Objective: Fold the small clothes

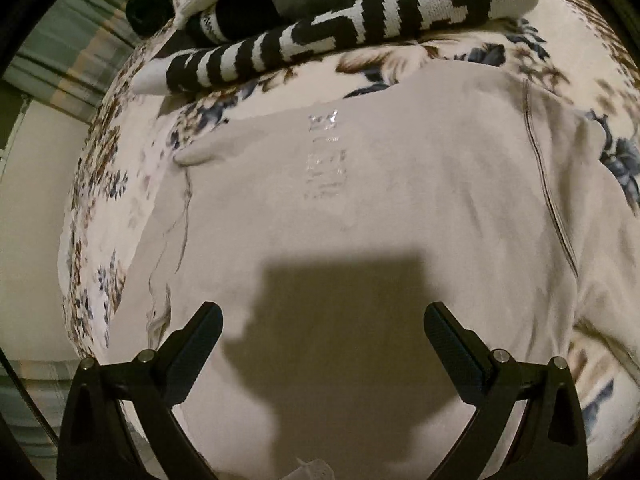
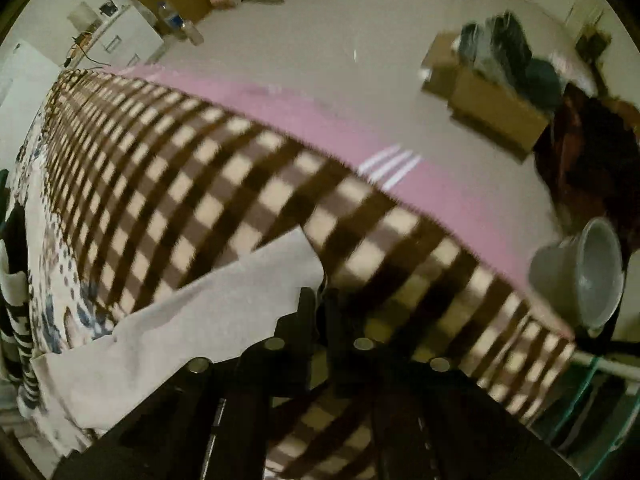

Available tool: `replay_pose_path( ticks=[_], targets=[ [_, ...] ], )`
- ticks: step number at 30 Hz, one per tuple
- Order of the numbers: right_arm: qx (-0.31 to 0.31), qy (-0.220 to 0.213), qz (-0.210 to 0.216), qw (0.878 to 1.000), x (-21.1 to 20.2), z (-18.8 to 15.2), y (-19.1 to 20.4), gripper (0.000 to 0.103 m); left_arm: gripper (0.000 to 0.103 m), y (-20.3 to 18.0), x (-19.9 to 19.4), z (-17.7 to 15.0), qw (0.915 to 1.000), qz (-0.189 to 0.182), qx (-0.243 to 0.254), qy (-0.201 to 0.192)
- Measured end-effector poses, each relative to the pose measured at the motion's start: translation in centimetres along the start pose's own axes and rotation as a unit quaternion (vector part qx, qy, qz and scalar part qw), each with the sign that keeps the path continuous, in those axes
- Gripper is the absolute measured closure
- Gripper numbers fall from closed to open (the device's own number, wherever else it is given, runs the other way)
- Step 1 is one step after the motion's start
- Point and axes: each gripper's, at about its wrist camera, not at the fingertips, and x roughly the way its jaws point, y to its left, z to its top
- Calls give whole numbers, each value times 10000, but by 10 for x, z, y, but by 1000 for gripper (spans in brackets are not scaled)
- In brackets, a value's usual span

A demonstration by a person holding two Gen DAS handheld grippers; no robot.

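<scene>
Plainly spread flat on the flowered bed cover [image 1: 404, 64]: a pale cream garment [image 1: 360, 208], filling the middle of the left wrist view, long axis running away from the camera toward the pile of black-and-white knit clothes [image 1: 320, 28] at the far edge. Faint shiny print [image 1: 324, 156] on its chest, a seam line down its right side, a rumpled hem at its left.

Left gripper [image 1: 322, 320] above the near half of that garment, fingers [image 1: 200, 344] wide apart, nothing between them, square shadow cast on the cloth just ahead. Contact with the fabric not evident; probably hovering.

Right gripper [image 2: 318, 300] over at the bed's side, above a brown checked blanket [image 2: 240, 184] with a pink border [image 2: 320, 128]. Fingers [image 2: 306, 312] drawn close together, seemingly pinched on the cream garment's edge [image 2: 224, 292], which comes up to meet them from the left of that view; exact bite blurred, so judged rather than certain. Beyond the bed: bare floor, a cardboard box [image 2: 492, 112], a grey bucket [image 2: 580, 276].

Deciding relation: garment lying directly ahead of and beneath the left fingers, lengthwise along their line, while the right side already looks gripped at one edge. Likely next need: left fingers down onto a matching edge or corner, closed, then both carried across to lay one half over the other. Risk: thin cloth slipping or bunching if pinched too shallowly.
</scene>
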Motion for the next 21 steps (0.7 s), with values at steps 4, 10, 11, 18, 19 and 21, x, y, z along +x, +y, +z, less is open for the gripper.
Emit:
replay_pose_path(
  ticks=[4, 10, 11, 18, 19, 21],
  targets=[
    [336, -292, -349, 9984, -6, 16, -27, 103, 0, -5, 2, 6, 10000, 9, 28, -64],
    [815, 202, 432, 9955, 3, 40, -61, 100, 0, -12, 4, 8, 10000, -19, 22, -83],
    [807, 272, 590, 9946, 0, 36, -62, 86, 0, -13, 4, 6, 10000, -34, 25, -86],
    [2035, 1042, 1778, 9571, 27, -27, -80, 44, 0, -22, 14, -7, 9999, -118, 51, 72],
    [2168, 1125, 1845, 9520, 36, -35, -79, 44, 0, -22, 17, -10, 9999, -126, 45, 99],
    [2452, 1087, 2013, 9421, 50, -57, -76, 44, 0, -23, 20, -13, 9998, -145, 36, 104]
  ],
)
